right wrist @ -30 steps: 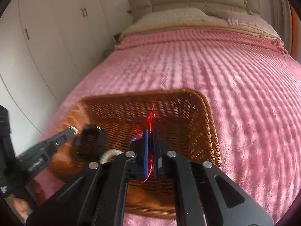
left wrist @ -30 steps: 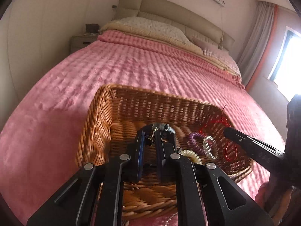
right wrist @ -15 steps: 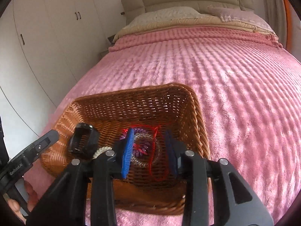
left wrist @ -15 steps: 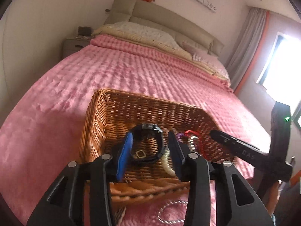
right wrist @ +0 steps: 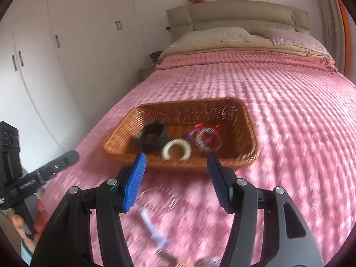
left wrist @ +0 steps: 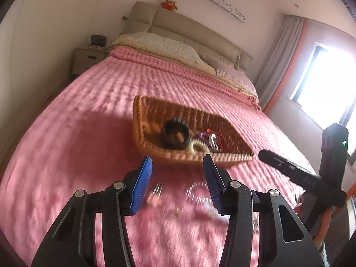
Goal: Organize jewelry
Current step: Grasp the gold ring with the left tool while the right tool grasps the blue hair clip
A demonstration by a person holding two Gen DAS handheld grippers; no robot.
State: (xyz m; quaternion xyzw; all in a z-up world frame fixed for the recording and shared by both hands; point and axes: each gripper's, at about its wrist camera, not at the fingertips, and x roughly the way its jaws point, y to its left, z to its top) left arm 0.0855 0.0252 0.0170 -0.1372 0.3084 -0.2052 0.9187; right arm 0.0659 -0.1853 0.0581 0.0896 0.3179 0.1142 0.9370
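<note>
A wicker basket (left wrist: pixel 233 143) (right wrist: pixel 247 120) sits on the pink bedspread. In it lie a black watch (left wrist: pixel 174 134) (right wrist: pixel 153 139), a white bead bracelet (left wrist: pixel 197 145) (right wrist: pixel 176 149), and purple, silver and red pieces (right wrist: pixel 204 136). My left gripper (left wrist: pixel 178 178) is open and empty, near side of the basket. My right gripper (right wrist: pixel 175 173) is open and empty, also short of the basket. Loose jewelry lies on the bedspread by the grippers: a silver chain (left wrist: pixel 197 193), small blurred pieces (left wrist: pixel 155 197), and a pale blue piece (right wrist: pixel 153 233).
The pink bedspread (left wrist: pixel 89 133) (right wrist: pixel 289 122) spreads on all sides of the basket. Pillows and a headboard (right wrist: pixel 235 15) are at the far end. White wardrobes (right wrist: pixel 66 55) stand to the left, a nightstand (left wrist: pixel 87 59) beside the bed, a window (left wrist: pixel 324 84) to the right.
Both grippers opened, left the watch and the red string in the basket, then pulled back and up. The basket is now farther away and loose jewelry on the bedspread has come into view.
</note>
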